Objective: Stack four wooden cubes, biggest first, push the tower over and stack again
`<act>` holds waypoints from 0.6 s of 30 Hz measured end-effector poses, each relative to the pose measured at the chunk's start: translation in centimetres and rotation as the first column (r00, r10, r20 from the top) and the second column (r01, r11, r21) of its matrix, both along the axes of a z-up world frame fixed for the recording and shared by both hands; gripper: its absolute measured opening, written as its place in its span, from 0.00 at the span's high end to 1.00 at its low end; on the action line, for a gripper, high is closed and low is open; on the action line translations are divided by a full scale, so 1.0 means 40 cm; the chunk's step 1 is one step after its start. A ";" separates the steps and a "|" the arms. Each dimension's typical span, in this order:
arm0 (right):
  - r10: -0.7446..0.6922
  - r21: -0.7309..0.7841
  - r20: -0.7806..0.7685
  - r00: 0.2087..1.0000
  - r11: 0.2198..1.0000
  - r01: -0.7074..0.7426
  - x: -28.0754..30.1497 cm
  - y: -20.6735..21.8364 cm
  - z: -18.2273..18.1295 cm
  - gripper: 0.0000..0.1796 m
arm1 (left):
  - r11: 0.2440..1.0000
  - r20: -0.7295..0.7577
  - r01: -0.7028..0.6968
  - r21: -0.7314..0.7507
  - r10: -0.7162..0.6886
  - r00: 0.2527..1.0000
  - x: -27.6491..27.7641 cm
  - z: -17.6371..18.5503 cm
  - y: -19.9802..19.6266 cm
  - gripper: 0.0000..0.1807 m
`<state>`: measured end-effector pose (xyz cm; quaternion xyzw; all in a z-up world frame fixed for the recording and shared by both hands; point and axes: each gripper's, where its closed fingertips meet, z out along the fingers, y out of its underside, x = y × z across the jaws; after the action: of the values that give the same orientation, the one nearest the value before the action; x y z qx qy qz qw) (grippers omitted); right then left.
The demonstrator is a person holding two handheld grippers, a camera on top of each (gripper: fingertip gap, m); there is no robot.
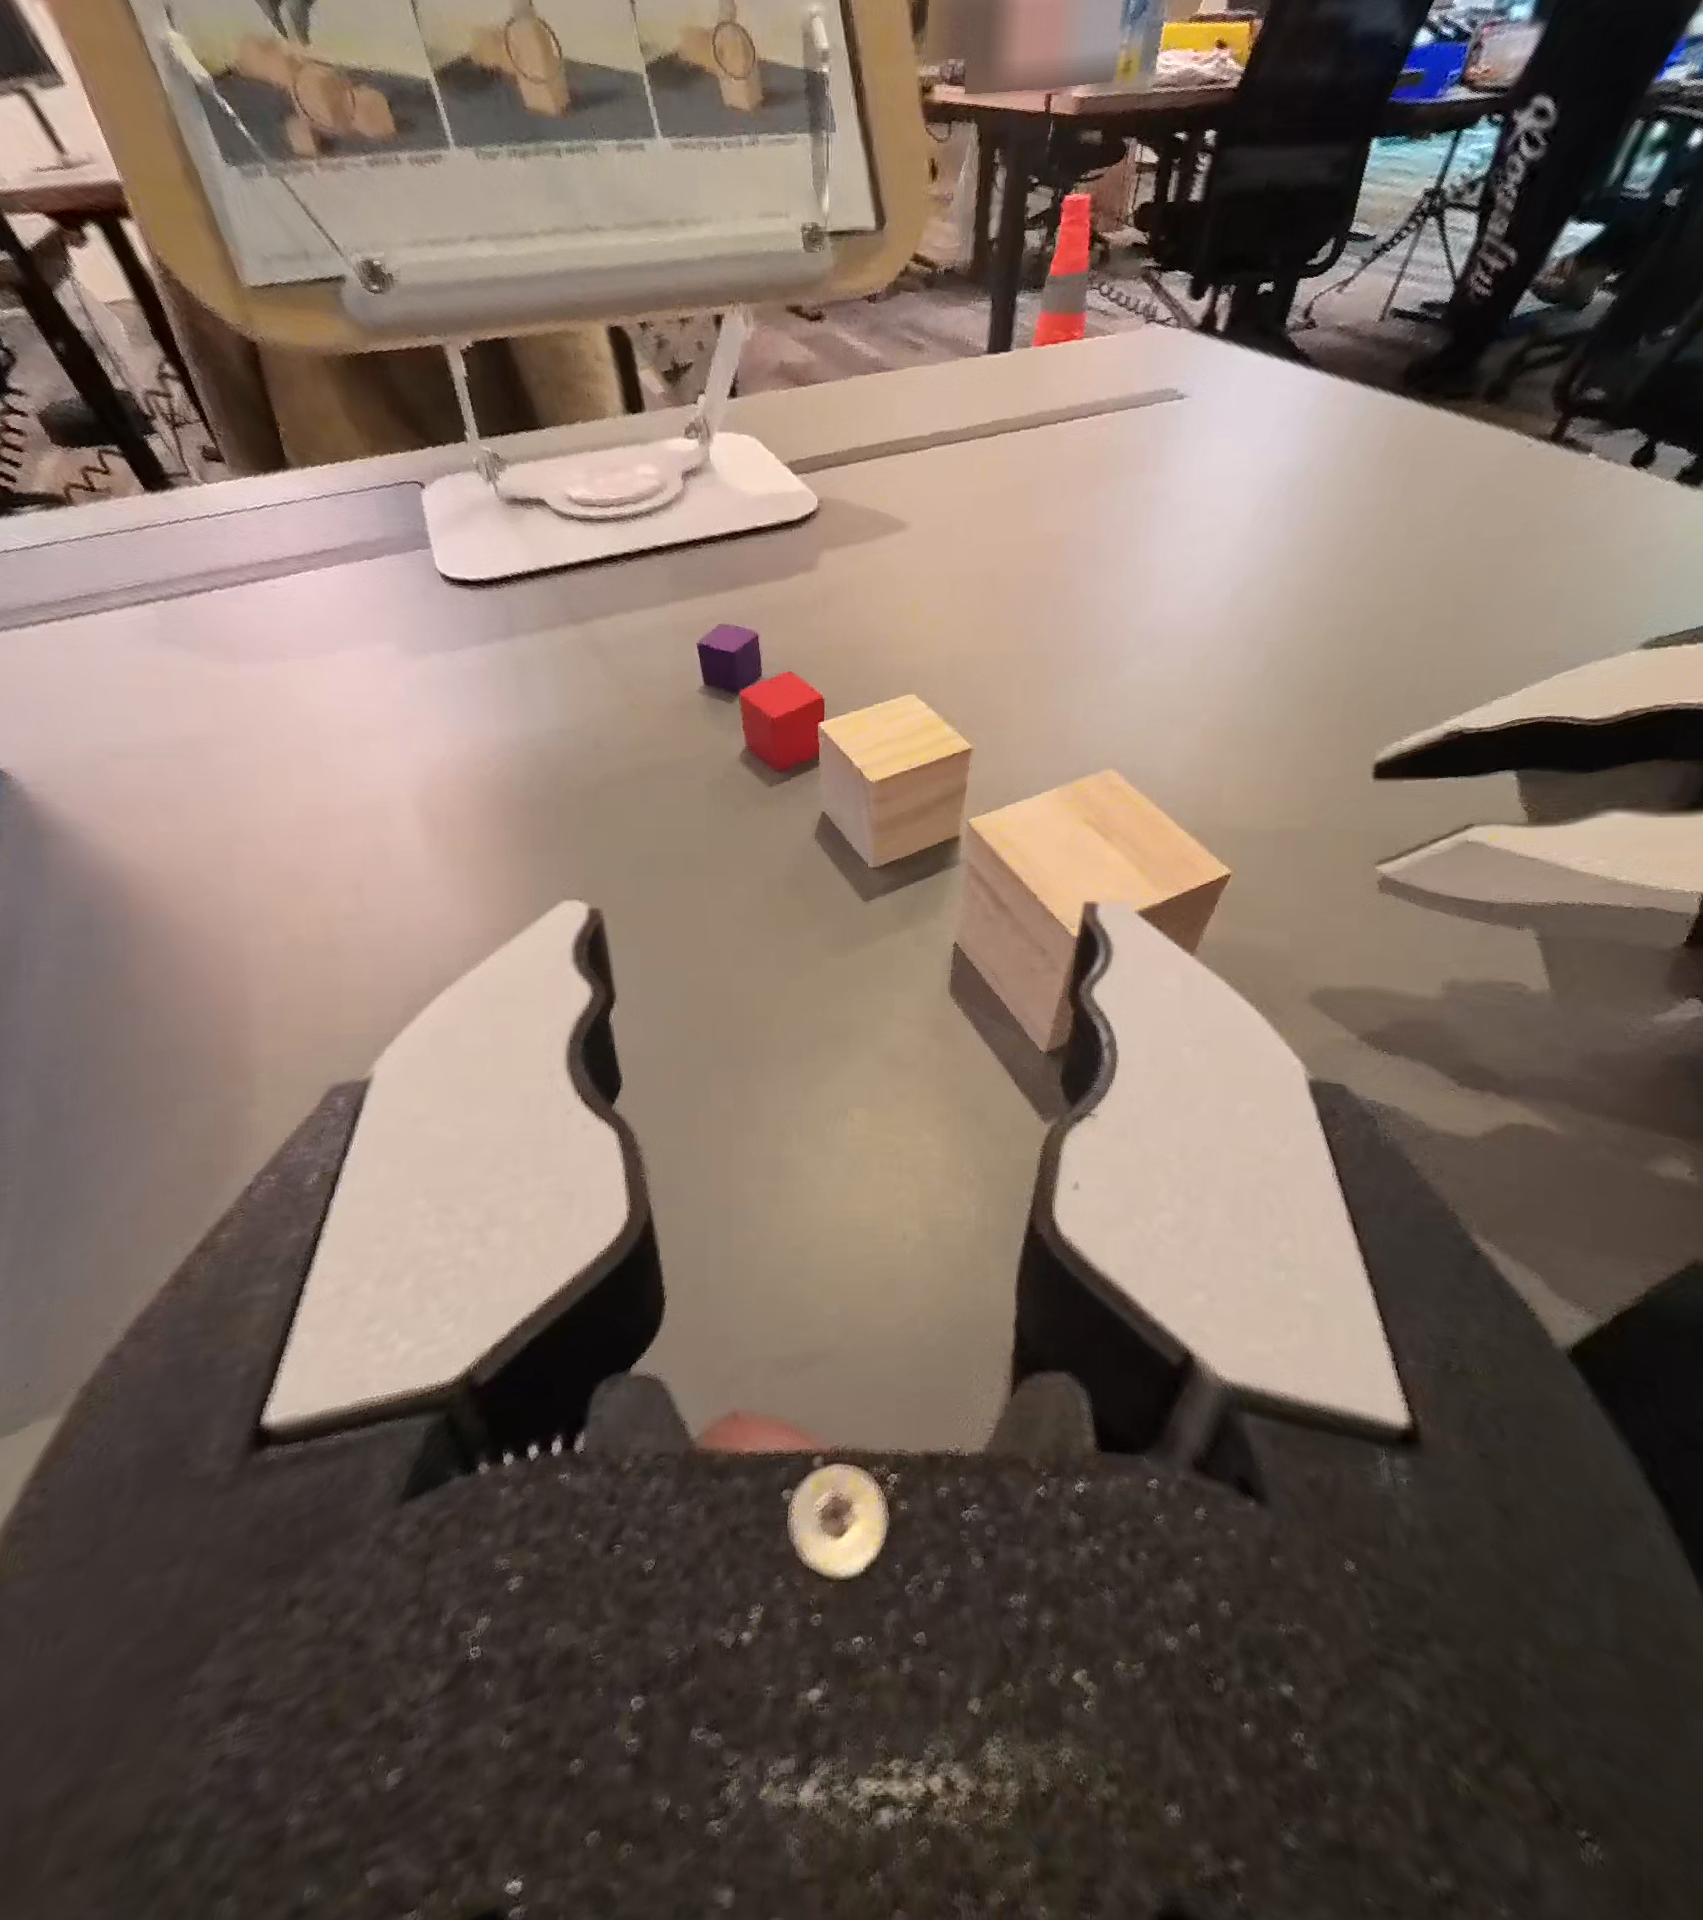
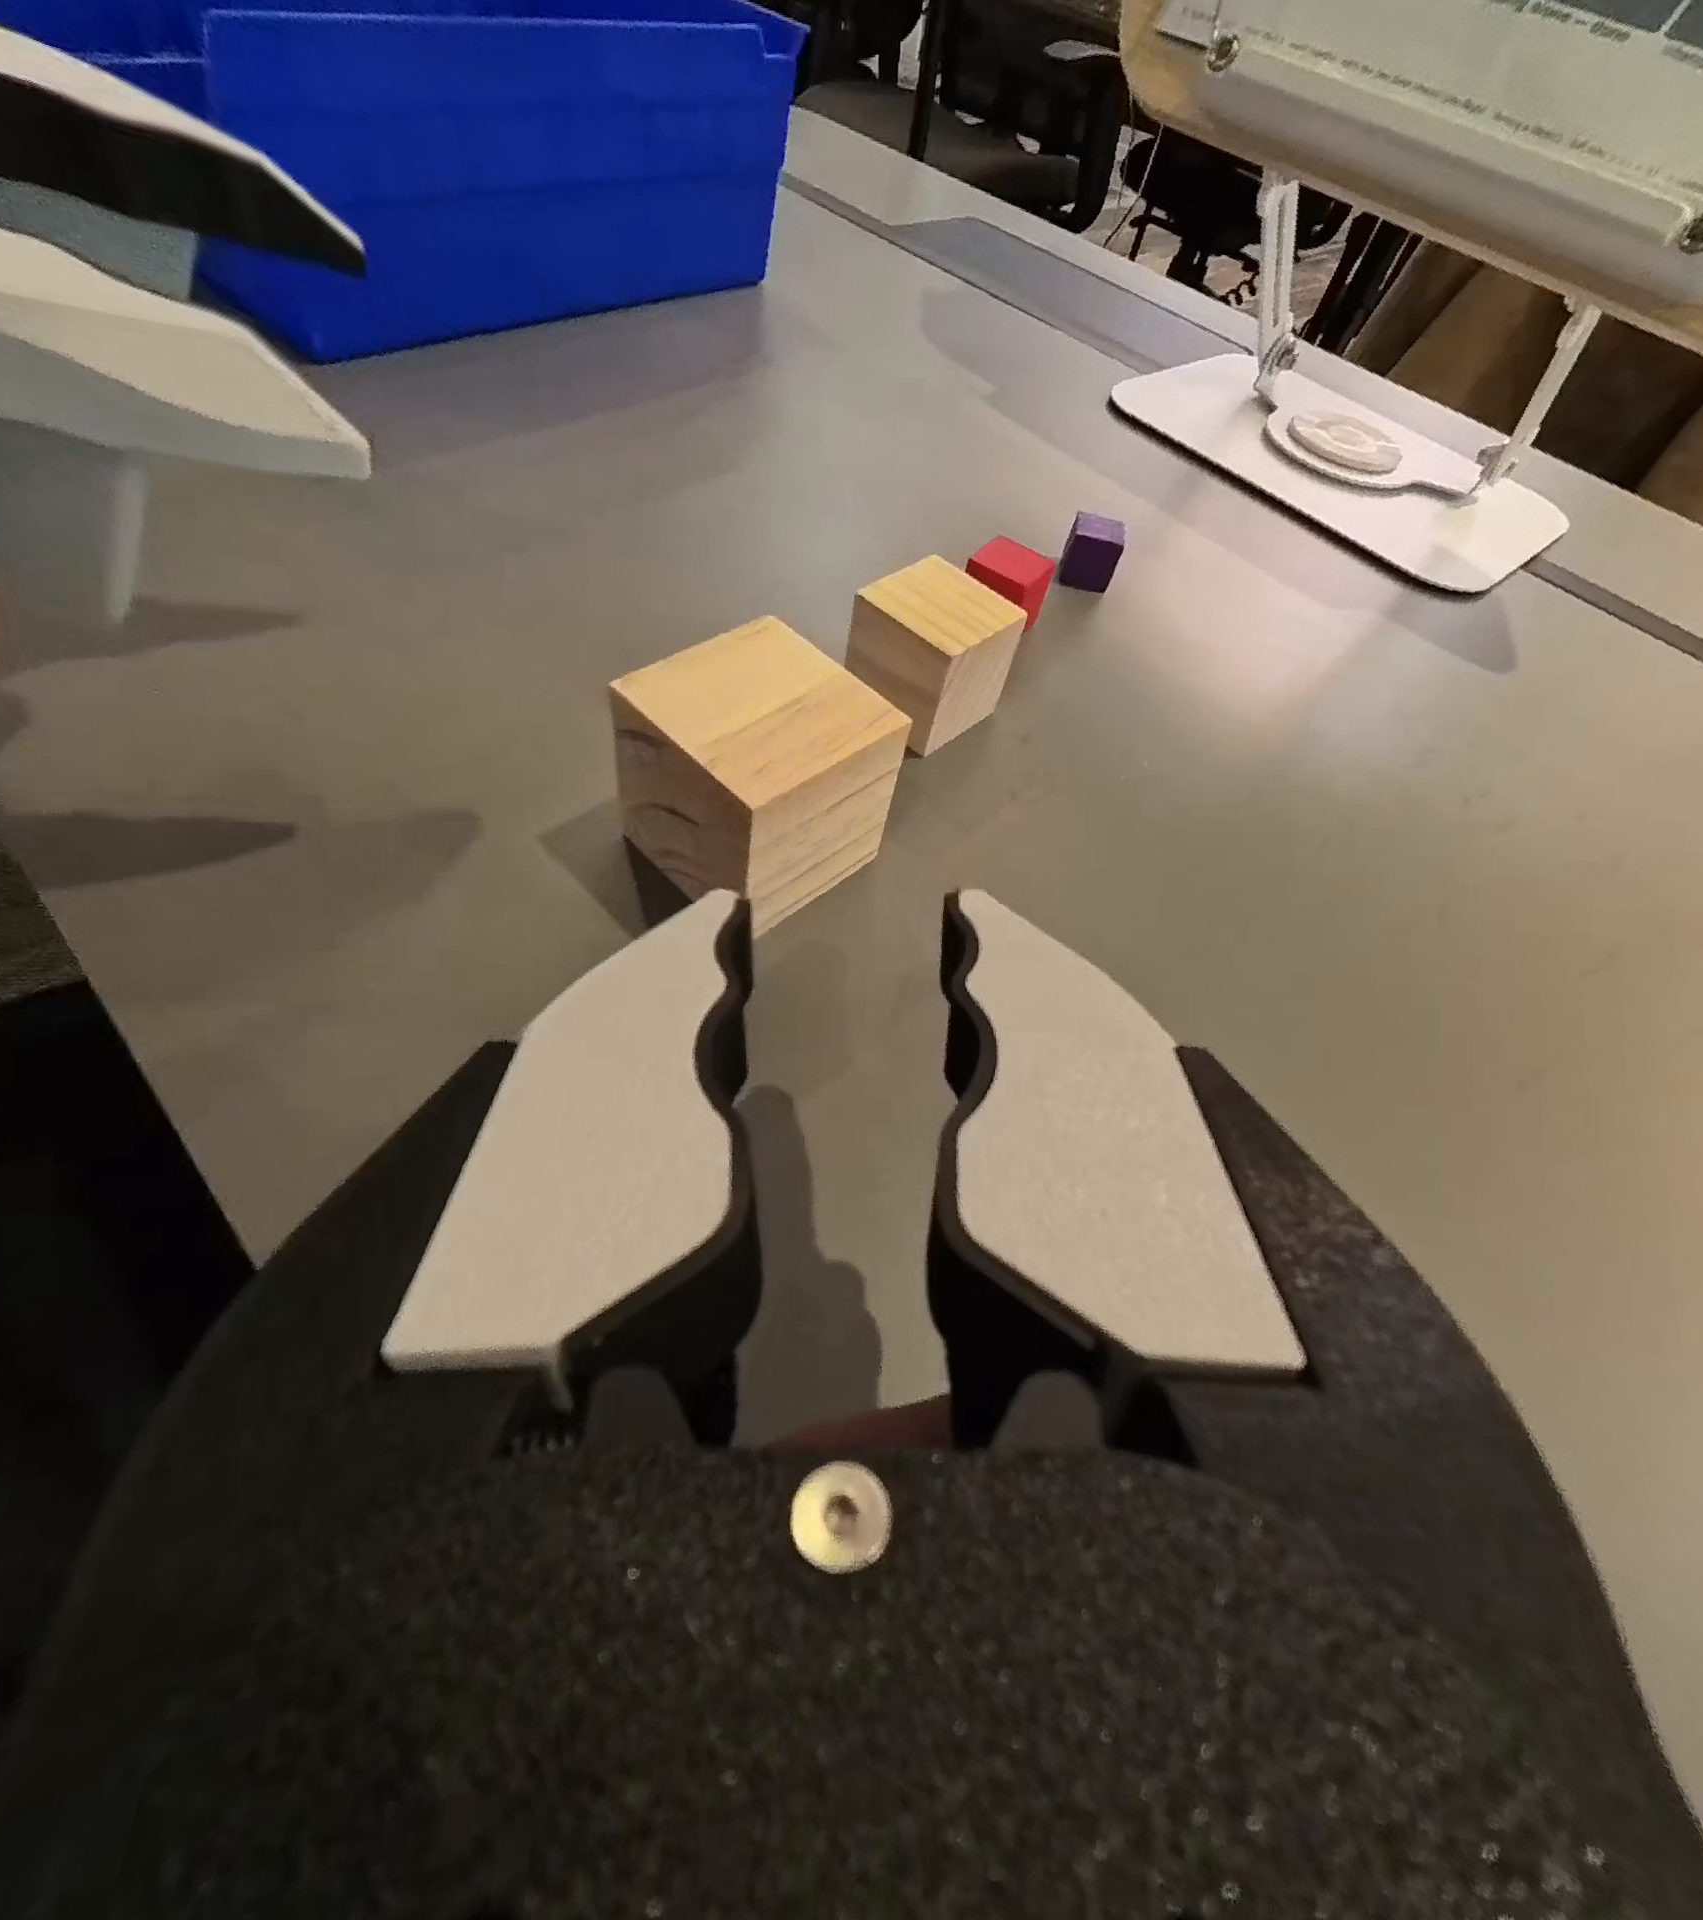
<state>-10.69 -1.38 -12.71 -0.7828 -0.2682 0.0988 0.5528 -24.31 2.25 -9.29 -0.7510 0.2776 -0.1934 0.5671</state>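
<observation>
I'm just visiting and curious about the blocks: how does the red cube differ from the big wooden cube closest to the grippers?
The red cube is painted a solid red; the largest wooden cube is bare pale wood with visible grain. The red cube is much smaller. The red cube sits third along the line, farther from both grippers; the largest wooden cube is nearest them. Both rest flat on the grey table, unstacked and ungripped.

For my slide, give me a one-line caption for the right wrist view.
Open right claw faces four cubes in a row: large wooden, smaller wooden, red, purple.
</observation>
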 end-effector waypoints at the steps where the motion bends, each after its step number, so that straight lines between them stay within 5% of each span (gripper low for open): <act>1: 0.003 0.011 0.000 1.000 1.000 -0.003 -0.001 -0.002 0.003 0.80 | 1.000 0.000 0.012 -0.016 -0.012 1.000 0.003 -0.002 -0.005 0.54; 4: 0.055 0.040 -0.012 0.998 0.998 -0.054 -0.021 -0.008 0.029 0.75 | 0.998 0.006 0.037 -0.045 -0.037 0.999 0.005 -0.007 -0.013 0.56; 8: 0.272 0.021 0.235 0.933 0.958 -0.285 -0.080 0.017 0.086 0.72 | 0.998 0.015 0.042 -0.041 -0.041 0.999 -0.008 -0.006 -0.006 0.61; 10: 0.422 -0.143 0.349 0.837 0.906 -0.398 -0.099 0.031 0.043 0.60 | 0.997 0.021 0.044 -0.056 -0.043 0.999 -0.011 -0.009 0.000 0.61; 13: 0.526 -0.265 0.346 0.777 0.849 -0.457 -0.104 0.084 -0.009 0.57 | 0.997 0.029 0.051 -0.062 -0.049 0.998 -0.015 -0.012 0.006 0.62; 17: 0.591 -0.344 0.324 0.738 0.801 -0.490 -0.120 0.115 -0.078 0.57 | 0.997 -0.001 0.057 -0.052 -0.057 0.998 -0.021 -0.017 0.008 0.62; 18: 0.600 -0.359 0.335 0.727 0.794 -0.490 -0.121 0.120 -0.099 0.64 | 0.997 0.002 0.061 -0.051 -0.061 0.998 -0.022 -0.016 0.006 0.62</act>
<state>-15.52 3.43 -16.65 -0.7318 -0.5889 0.1144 0.3235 -25.17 2.47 -9.92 -0.7565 0.2951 -0.2177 0.5415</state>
